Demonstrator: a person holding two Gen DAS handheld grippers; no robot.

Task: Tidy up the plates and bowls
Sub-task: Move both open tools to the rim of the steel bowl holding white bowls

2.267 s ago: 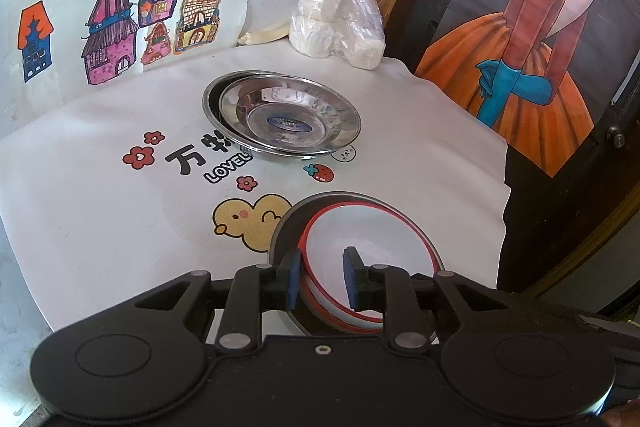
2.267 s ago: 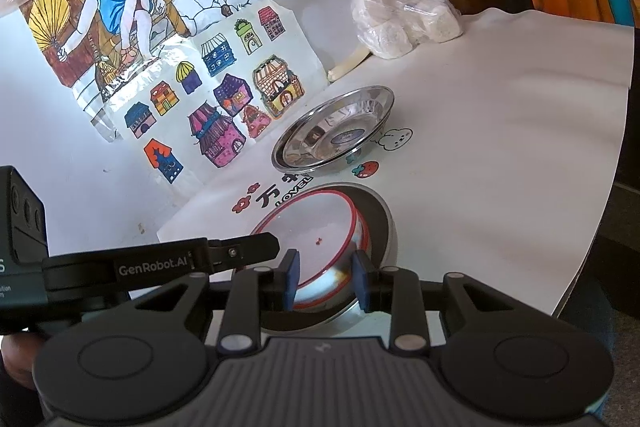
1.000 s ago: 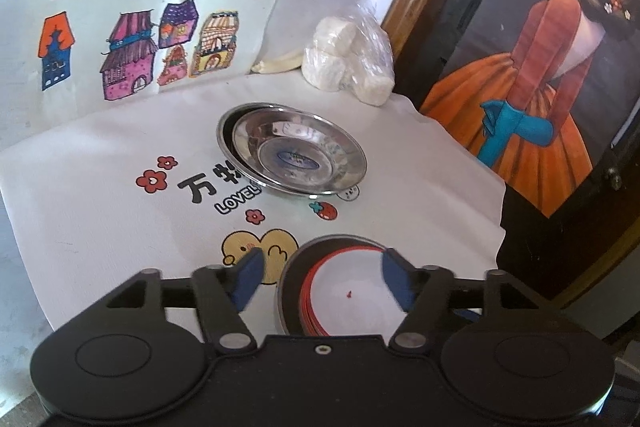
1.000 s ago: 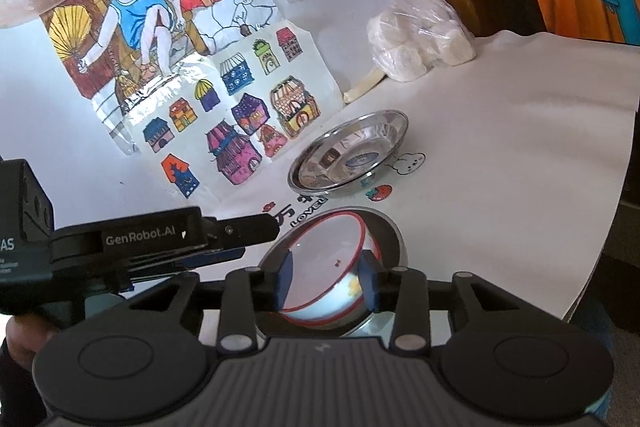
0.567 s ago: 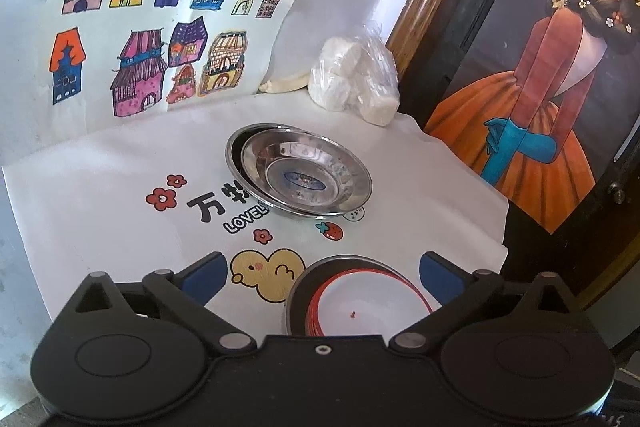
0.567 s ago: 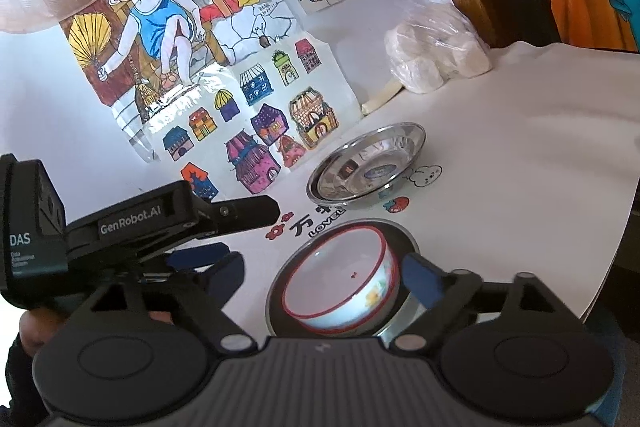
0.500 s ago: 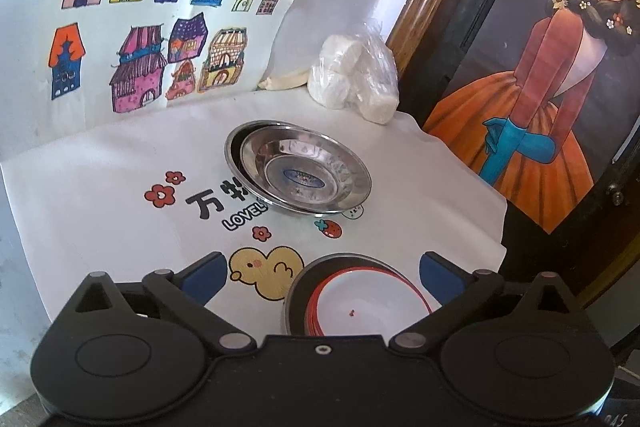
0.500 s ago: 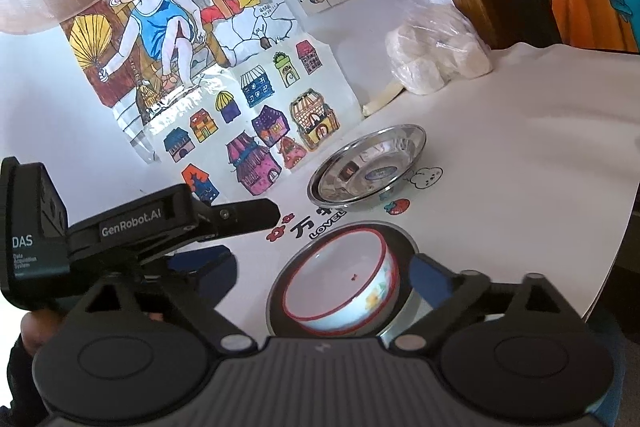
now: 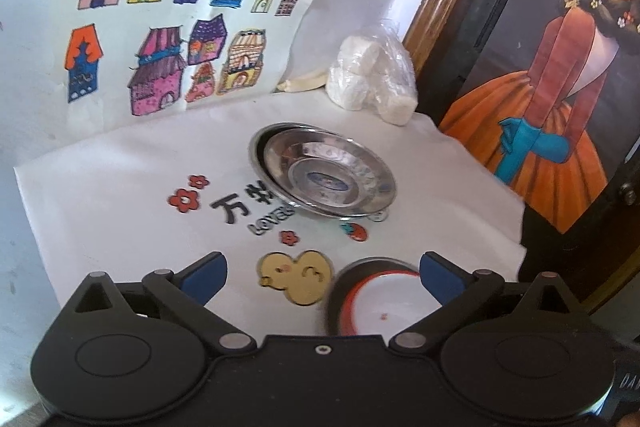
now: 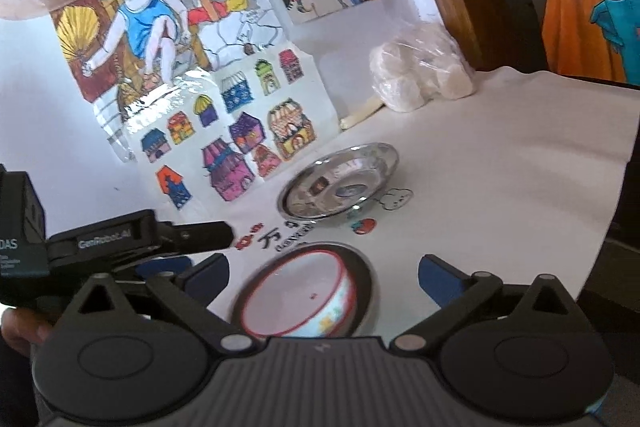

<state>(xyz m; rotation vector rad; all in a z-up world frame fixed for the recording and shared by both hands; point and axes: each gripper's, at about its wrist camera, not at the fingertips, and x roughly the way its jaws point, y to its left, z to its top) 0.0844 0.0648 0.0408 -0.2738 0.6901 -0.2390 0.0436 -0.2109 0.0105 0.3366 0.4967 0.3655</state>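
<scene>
A white bowl with a red rim (image 9: 380,307) (image 10: 298,301) sits inside a dark-rimmed metal bowl (image 10: 366,287) near the front of the white cloth. Farther back, a shiny steel plate (image 9: 332,175) (image 10: 340,187) lies stacked on another steel plate. My left gripper (image 9: 322,277) is open, its blue-padded fingers spread wide, the white bowl just inside its right finger. My right gripper (image 10: 324,277) is open too, with the white bowl low between its fingers and untouched. The left tool's body (image 10: 100,239) shows at the left of the right wrist view.
A clear bag of white rolls (image 9: 372,83) lies at the back right beside a pale stick (image 9: 304,83). Coloured drawings (image 9: 168,39) lean on the wall behind. The cloth's right edge (image 9: 516,219) drops off beside a painted dark panel (image 9: 560,67).
Both grippers went from shut on the white bowl's rim to fully open and let it go. Both have drawn back slightly from the bowl, which rests in the metal bowl.
</scene>
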